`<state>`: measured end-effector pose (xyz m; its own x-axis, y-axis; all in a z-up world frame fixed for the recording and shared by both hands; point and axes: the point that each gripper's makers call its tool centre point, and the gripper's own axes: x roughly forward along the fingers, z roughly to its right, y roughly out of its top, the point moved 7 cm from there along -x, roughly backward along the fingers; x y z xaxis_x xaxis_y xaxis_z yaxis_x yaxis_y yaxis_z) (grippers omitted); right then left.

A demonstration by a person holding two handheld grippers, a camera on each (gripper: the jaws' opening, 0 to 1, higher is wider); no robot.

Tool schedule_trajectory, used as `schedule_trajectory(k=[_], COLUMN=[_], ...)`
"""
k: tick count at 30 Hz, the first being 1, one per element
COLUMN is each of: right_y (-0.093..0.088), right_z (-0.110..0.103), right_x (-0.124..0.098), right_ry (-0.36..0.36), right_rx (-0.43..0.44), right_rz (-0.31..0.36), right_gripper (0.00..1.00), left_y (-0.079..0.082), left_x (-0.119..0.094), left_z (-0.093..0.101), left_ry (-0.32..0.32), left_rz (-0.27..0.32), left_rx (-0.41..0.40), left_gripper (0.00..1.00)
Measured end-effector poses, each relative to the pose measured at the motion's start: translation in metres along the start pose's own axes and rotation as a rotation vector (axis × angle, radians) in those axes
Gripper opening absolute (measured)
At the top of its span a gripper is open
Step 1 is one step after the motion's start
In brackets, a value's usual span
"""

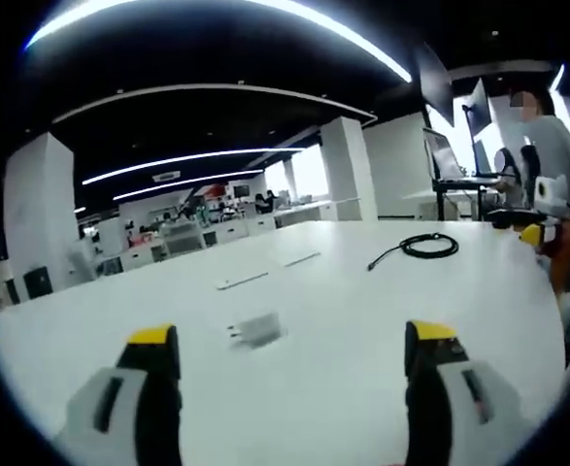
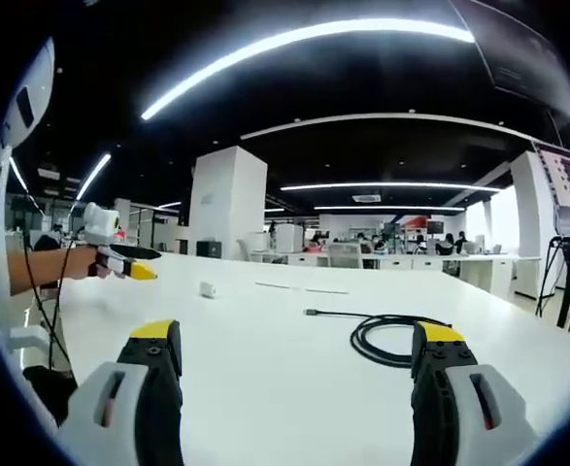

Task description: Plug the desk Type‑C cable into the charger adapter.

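On the white table, the charger adapter is seen lying between and just beyond the spread fingers of the left gripper, untouched by them. The coiled black Type-C cable is placed farther across the table from the adapter, well apart from it. In the right gripper view, the right gripper is held with fingers wide apart and empty, the cable coil lying just beside its right finger.
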<state>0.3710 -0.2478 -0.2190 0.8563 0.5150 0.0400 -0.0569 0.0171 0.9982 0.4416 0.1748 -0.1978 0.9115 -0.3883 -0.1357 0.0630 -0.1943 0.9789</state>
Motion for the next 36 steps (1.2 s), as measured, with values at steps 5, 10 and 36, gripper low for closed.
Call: schedule_trajectory(k=[5,10,36], right_y=[-0.002,-0.003,-0.004], right_z=[0.007,0.008,-0.002], right_x=[0.001,0.003,0.006], right_ry=[0.003,0.009,0.025], right_rx=[0.0,0.001,0.002], right_rz=[-0.002,-0.007,-0.023], right_gripper=[1.0,1.0,1.0], left_y=[0.001,-0.002,0.0], left_x=[0.012,0.023,0.102], left_z=[-0.006,-0.012,-0.042], left_ry=[-0.017,-0.039,-0.27], left_rz=[-0.011,-0.034,-0.201], left_rx=[-0.001,0.025,0.148], left_gripper=[0.97,0.98,0.97])
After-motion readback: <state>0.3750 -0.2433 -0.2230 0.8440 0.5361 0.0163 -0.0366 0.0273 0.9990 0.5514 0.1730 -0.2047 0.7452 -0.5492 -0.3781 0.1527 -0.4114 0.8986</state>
